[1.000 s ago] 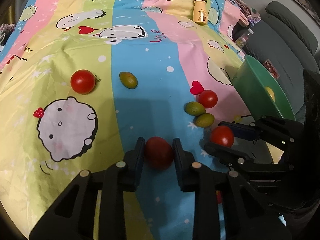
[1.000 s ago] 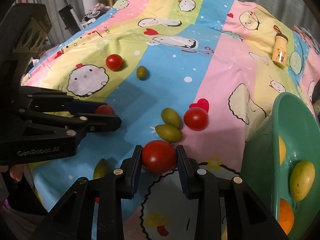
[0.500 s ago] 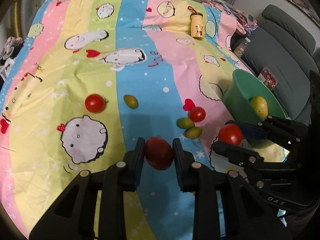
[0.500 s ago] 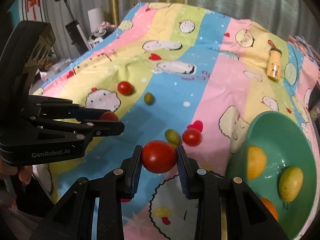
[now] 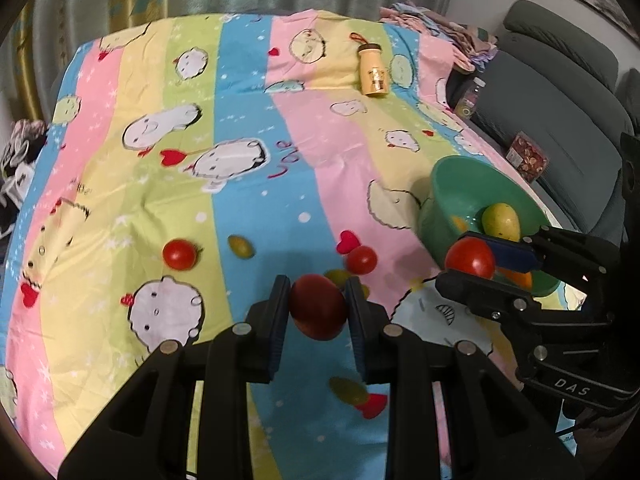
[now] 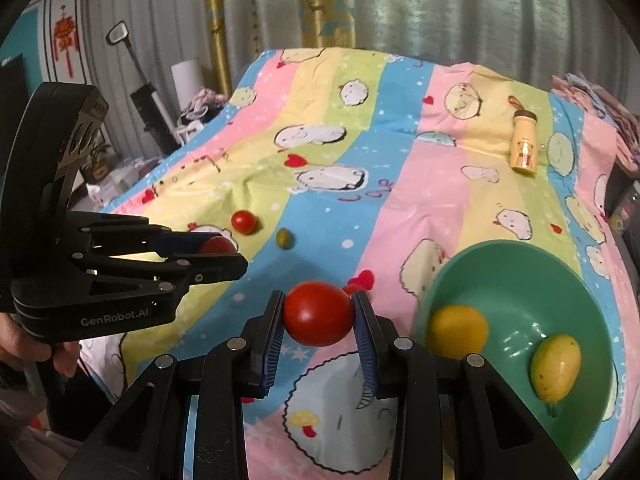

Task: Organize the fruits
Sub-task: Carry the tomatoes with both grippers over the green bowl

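Green bowl (image 6: 516, 268) holds mangoes (image 6: 555, 367), perhaps orange.

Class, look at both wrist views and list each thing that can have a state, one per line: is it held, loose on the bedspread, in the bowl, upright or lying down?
Left tool: shut on a dark red tomato.
Right tool: shut on a bright red tomato.
Green bowl: on the bedspread, tilted, holding yellow fruit.
Yellow mango: lying in the bowl.
Loose tomato: resting on the bedspread.
Yellow bottle: capped, lying on the bedspread.
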Tool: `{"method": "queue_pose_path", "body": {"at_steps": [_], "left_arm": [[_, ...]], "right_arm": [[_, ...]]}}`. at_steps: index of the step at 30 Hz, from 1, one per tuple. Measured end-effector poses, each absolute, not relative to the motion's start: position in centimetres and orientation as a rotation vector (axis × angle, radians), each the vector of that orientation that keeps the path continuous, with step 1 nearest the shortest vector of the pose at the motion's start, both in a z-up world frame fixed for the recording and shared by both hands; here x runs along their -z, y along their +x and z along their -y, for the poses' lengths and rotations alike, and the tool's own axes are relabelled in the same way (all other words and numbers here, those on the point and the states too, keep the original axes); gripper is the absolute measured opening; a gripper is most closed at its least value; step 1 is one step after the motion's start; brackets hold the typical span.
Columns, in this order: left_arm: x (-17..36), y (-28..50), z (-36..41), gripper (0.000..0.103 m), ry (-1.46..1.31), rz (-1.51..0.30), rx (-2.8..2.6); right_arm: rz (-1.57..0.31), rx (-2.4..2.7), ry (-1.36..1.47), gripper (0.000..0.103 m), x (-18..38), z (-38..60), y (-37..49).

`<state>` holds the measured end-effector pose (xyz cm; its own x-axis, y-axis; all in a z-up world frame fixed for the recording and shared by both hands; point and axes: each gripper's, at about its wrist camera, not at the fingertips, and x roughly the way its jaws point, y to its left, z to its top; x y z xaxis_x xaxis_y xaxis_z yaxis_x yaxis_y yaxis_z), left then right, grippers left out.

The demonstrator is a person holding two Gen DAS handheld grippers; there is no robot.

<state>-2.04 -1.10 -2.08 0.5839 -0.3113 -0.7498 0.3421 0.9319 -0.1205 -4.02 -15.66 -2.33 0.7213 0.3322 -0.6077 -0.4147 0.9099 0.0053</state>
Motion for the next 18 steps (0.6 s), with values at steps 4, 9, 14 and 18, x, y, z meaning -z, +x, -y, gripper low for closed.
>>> {"method": "queue_pose_path", "body": {"at_steps": [4, 9, 14, 18], "left_arm": [[1.3, -2.0, 2.4, 0.027, 0.065, -0.846, 0.4], [0.6, -1.9, 4.3, 0.027, 0.088, -0.826, 0.42], [0.3, -1.6, 6.1, 0.027, 0.123, -0.808, 0.445], [0.7, -0.3, 4.5, 0.029, 0.051, -0.851, 0.438]], "right_arm": [[-0.623, -0.401, -0.102, 0.035, 1.9, 17.0, -4.2], [-0.6, -0.371, -0.069, 0.035, 1.5, 18.7, -4.5], [-0.585, -0.337, -0.029, 0.035, 1.3, 20.8, -4.8], [-0.579, -0.325, -0.005, 0.035, 1.2, 22.0, -5.0]]}}
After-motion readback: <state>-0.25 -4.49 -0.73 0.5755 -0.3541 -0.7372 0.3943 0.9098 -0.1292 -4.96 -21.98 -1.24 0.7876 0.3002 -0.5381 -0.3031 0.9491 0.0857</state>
